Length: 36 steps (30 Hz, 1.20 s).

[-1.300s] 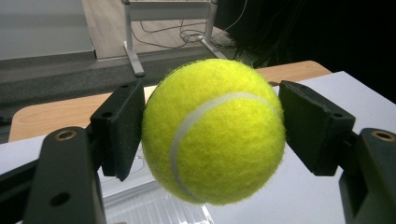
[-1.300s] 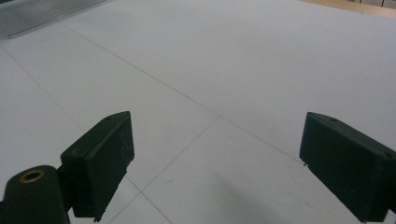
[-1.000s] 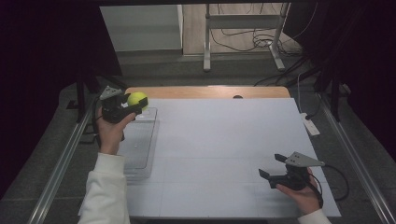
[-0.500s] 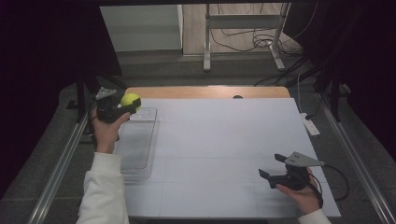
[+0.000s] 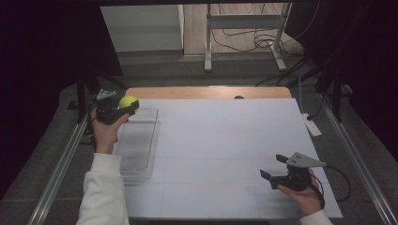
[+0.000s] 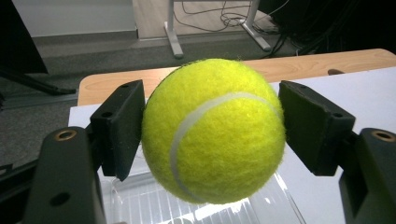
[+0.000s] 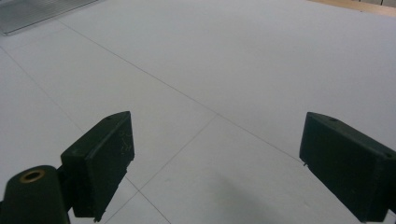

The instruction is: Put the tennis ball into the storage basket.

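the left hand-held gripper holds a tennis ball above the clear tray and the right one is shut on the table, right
Not quite. The right hand-held gripper is open: the right gripper view shows its jaws wide apart with nothing between them. The rest stands: the left hand-held gripper holds the tennis ball above the clear tray.

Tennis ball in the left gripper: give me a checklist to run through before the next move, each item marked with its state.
1. Grip: the left gripper has both pads against the tennis ball, one on each side: ok.
2. Ball centred between the pads: ok.
3. Clear tray lies below and just ahead of the ball, at the table's left edge: ok.
4. Tray contents: seems empty, though it is see-through: cannot tell.
5. Right gripper is open, holds nothing, and sits far from the tray: ok.
6. Ball's height above the tray: cannot tell.
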Each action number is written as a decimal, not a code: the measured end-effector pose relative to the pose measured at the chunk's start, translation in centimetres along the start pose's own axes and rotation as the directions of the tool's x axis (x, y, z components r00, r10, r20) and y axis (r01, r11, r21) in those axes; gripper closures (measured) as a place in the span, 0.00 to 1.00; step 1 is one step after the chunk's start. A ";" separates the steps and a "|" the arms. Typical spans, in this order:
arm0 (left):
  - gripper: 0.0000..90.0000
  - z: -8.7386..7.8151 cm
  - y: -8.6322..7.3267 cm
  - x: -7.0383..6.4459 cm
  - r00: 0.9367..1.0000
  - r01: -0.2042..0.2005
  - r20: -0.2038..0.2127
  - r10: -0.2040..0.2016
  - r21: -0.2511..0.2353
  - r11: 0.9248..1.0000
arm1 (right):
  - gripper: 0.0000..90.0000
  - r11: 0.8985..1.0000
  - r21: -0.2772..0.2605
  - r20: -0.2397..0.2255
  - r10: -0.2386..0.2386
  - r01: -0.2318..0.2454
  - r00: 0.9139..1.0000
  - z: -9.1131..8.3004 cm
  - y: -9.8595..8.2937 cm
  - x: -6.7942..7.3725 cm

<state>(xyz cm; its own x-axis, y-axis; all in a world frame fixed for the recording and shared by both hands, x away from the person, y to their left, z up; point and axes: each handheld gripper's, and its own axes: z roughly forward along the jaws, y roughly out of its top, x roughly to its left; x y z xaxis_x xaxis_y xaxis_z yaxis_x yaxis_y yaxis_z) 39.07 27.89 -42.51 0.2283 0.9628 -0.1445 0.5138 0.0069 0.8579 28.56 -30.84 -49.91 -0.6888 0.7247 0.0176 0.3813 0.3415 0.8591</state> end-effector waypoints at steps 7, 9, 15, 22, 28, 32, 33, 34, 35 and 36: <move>0.30 0.3 -0.2 0.4 1.000 0.008 -0.007 -0.008 0.013 1.000 | 0.12 1.000 0.001 0.000 -0.001 0.001 1.000 0.0 0.0 0.0; 0.30 0.4 -0.3 0.5 1.000 0.011 -0.011 -0.011 0.019 1.000 | 0.12 1.000 0.003 0.002 -0.002 0.002 1.000 0.0 0.0 0.0; 0.30 0.8 -0.5 0.7 1.000 0.004 -0.027 -0.003 0.038 0.999 | 0.12 1.000 0.002 0.001 -0.001 0.001 1.000 0.0 0.0 0.0; 0.30 1.2 -0.9 1.2 0.999 0.018 -0.038 -0.016 0.055 0.998 | 0.12 1.000 0.004 0.004 -0.002 0.002 1.000 0.0 0.0 0.0; 0.30 1.5 -1.1 1.6 0.999 0.026 -0.043 -0.023 0.070 0.997 | 0.12 1.000 0.003 0.002 -0.002 0.002 1.000 0.0 0.0 0.0; 0.30 1.7 -1.3 1.8 0.999 0.033 -0.045 -0.029 0.080 0.996 | 0.12 1.000 0.002 0.002 -0.001 0.001 1.000 0.0 0.0 0.0; 0.30 1.8 -1.3 1.9 0.998 0.033 -0.046 -0.030 0.082 0.996 | 0.12 1.000 0.003 0.002 -0.001 0.001 1.000 0.1 0.0 0.0; 0.30 1.8 -1.4 2.0 0.998 0.033 -0.048 -0.029 0.086 0.996 | 0.12 1.000 0.002 0.002 -0.002 0.002 1.000 0.0 0.0 0.0; 0.30 1.8 -1.4 2.0 0.998 0.033 -0.048 -0.029 0.086 0.996 | 0.12 1.000 0.002 0.002 -0.002 0.002 1.000 0.0 0.0 0.0; 0.30 1.9 -1.4 2.0 0.998 0.035 -0.049 -0.030 0.088 0.996 | 0.12 1.000 0.002 0.002 -0.001 0.001 1.000 0.0 0.0 0.0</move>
<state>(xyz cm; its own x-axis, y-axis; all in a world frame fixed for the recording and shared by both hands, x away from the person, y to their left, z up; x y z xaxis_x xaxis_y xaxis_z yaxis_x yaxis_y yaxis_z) 40.39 29.32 -44.98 0.1719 0.9742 -0.1462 0.5922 0.0163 0.8056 28.59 -30.82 -49.94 -0.6880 0.7255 0.0156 0.3816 0.3435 0.8582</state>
